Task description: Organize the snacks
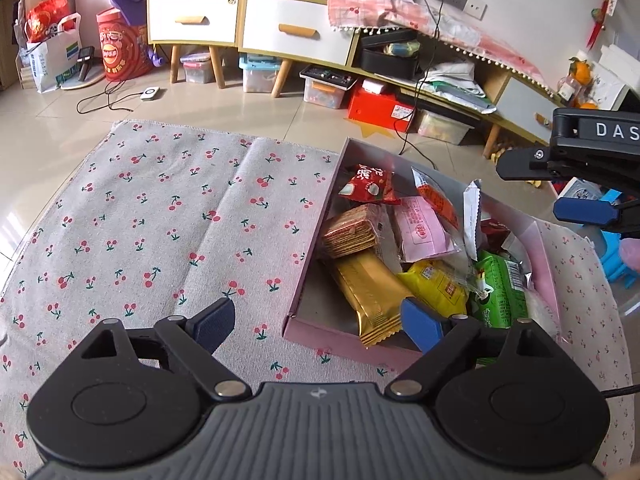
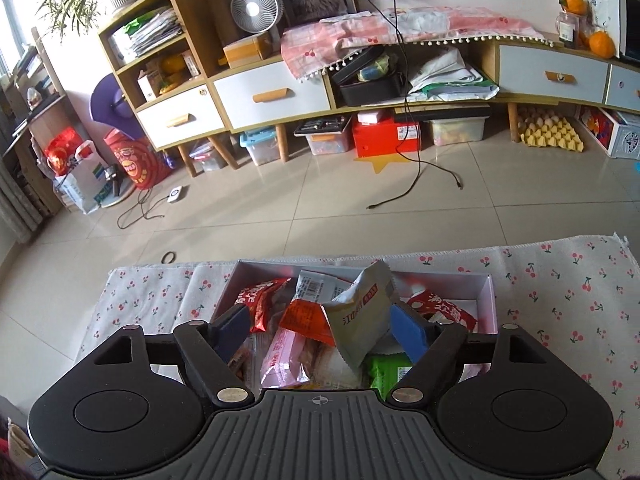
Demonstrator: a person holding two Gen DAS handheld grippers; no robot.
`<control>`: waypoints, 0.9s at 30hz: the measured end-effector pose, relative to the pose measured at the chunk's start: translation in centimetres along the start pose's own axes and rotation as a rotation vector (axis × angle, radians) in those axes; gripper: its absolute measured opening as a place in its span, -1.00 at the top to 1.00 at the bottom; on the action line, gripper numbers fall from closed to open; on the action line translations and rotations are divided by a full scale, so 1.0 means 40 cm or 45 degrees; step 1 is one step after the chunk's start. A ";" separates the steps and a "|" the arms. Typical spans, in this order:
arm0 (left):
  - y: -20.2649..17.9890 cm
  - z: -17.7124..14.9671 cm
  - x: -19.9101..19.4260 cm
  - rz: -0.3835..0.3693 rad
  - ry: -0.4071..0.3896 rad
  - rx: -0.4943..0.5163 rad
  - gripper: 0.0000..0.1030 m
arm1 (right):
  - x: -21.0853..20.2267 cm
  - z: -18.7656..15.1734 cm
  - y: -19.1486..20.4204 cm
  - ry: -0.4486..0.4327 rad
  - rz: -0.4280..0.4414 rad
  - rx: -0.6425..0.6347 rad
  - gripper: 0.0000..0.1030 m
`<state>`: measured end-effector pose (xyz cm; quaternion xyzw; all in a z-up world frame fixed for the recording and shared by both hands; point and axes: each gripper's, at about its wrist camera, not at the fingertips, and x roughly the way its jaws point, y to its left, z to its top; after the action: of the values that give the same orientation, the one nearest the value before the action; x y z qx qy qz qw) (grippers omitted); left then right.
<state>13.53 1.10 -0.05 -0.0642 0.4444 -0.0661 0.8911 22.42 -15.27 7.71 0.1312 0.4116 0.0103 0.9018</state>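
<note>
While both grippers stand open, the right gripper straddles a grey packet (unpinched) over the pink box; left gripper empty.

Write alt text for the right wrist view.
An open right hand-held gripper hovers over a pink box piled with snack packets, a grey-green packet standing between its fingers. The box sits on a cherry-print cloth; a tiled floor lies beyond.

Both my feeds are bright with soft daylight; in the right wrist view it enters at a window far left. The floor tiles show pale glare. Shadows weak. Fisheye bends the cabinet and darkens corners. Focus sharp.
</note>
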 end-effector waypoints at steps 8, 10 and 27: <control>-0.034 -0.026 -0.037 0.008 0.002 0.118 -0.83 | -0.092 -0.069 -0.069 -0.011 -0.064 0.054 -0.63; -0.038 -0.033 -0.047 0.017 0.011 0.133 -0.85 | -0.112 -0.092 -0.083 -0.001 -0.082 0.076 -0.67; -0.084 -0.100 -0.132 0.070 -0.025 0.199 -0.99 | -0.259 -0.275 -0.086 -0.007 -0.229 -0.035 -0.82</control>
<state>7.00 -1.49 2.28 0.0172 0.4308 -0.0754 0.8991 7.09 -17.38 7.63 0.0814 0.4192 -0.0653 0.9019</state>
